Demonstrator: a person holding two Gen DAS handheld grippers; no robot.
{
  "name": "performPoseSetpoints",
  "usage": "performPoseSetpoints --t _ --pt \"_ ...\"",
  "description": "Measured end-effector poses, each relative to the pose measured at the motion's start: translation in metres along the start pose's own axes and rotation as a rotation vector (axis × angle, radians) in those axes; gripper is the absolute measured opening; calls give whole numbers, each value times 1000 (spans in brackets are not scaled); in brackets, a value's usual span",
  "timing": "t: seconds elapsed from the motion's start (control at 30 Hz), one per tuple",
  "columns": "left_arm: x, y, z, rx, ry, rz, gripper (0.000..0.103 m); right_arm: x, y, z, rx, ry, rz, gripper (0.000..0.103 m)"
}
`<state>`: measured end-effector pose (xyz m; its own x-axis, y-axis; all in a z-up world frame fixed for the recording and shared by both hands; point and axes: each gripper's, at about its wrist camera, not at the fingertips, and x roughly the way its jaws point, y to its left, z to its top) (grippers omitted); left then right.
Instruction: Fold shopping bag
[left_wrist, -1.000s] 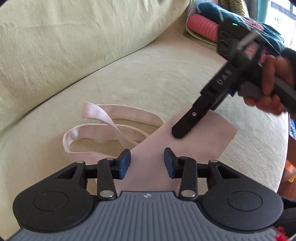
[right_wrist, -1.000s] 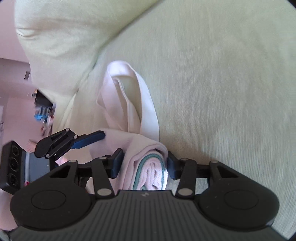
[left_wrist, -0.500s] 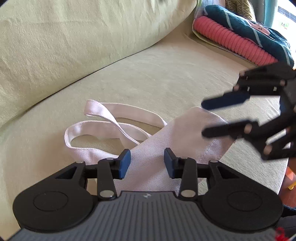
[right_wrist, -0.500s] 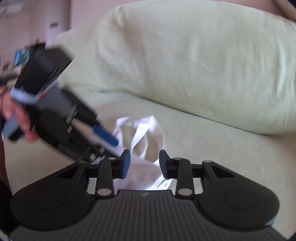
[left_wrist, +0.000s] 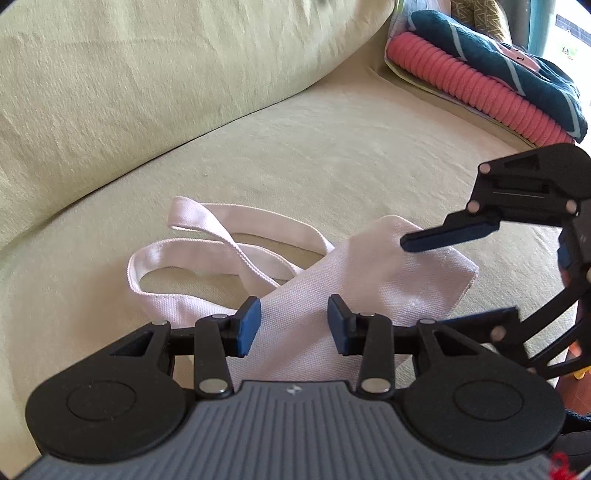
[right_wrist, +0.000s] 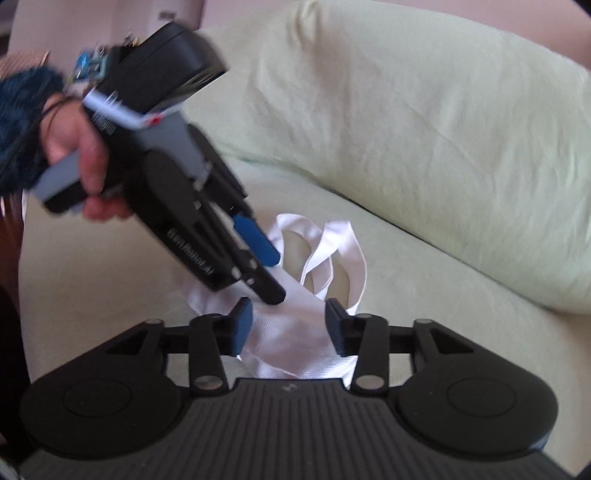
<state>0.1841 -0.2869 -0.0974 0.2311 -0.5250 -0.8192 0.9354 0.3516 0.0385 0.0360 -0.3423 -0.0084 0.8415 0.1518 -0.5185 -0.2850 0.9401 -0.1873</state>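
While folded bag (left_wrist: 354, 280) lies flat, fingers (left_wrist: 247, 328) above, apart

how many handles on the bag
2 handles, both flat on the sofa beyond the bag: one loop at left, the other crossing over it behind.

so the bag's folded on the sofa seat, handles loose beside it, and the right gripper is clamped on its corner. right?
Not clamped. The left wrist view shows the right gripper over the bag corner with jaws apart and opening, nothing pinched. The bag does lie folded on the sofa seat, handles loose beside it.
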Motion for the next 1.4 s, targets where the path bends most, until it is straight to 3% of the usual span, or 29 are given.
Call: performPoseSetpoints --t 0.1,0.17,0.3,0.43,0.5,0.6,0.73,0.87,0.97,1.0,1.07,1.23,1.33,1.4 --pt "0 1 0 -10 -5 -6 46 3 6 -6 -76 8 11 42" --pt "-5 11 1 -55 -21 -42 46 6 17 -11 -209 40 -1 44" --pt "-19 60 -1 -286 -72 -53 46 11 24 -13 -300 63 -19 44" --pt "-8 113 -6 -468 31 -27 44 13 25 -12 -327 66 -14 44" --pt "13 131 -3 -522 96 -78 44 13 25 -12 -331 61 -15 44" --pt "46 135 16 -532 119 -171 45 14 26 -13 -330 56 -19 44" --pt "85 125 54 -485 103 -256 39 13 29 -13 -344 52 -34 45" --pt "102 99 88 -376 23 -345 37 11 30 -15 -348 51 -45 45" --pt "120 94 89 -275 77 -211 33 10 29 -14 -335 54 -39 45" --pt "115 98 86 -253 72 -208 37 10 28 -13 -331 58 -36 45" --pt "97 105 79 -234 84 -180 56 11 26 -11 -325 68 -31 45" --pt "17 118 38 -96 41 -28 65 12 21 -13 -336 59 -16 48" --pt "-22 106 17 -32 -13 -35 67 11 21 -14 -362 60 -13 49" --pt "-42 72 5 93 -67 -57 70 11 21 -16 -381 60 -14 50"
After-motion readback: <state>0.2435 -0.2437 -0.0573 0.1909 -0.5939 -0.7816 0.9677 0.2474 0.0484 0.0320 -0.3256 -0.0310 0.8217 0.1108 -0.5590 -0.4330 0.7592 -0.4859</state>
